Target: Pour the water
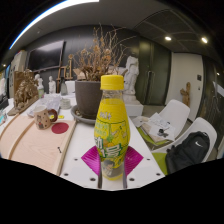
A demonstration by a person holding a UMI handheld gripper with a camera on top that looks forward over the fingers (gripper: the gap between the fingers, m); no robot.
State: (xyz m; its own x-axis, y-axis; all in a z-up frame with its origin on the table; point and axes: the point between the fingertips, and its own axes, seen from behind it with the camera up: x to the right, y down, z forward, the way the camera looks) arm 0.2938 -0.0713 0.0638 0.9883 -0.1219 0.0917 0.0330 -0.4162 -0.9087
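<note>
A clear bottle (111, 120) with a yellow label and an orange-yellow cap stands upright between my gripper's (111, 160) two fingers. Both magenta pads (92, 158) press on its lower body at either side. The bottle seems held just above the white table (45, 150), near its front edge. A small glass cup (44, 118) with dark contents stands on the table to the left, beyond the fingers.
A large dark pot (88, 98) with dried branches stands on a plate just behind the bottle. A red coaster (60, 128) lies by the cup. White chairs (172, 118) and a black bag (187, 150) are to the right of the table.
</note>
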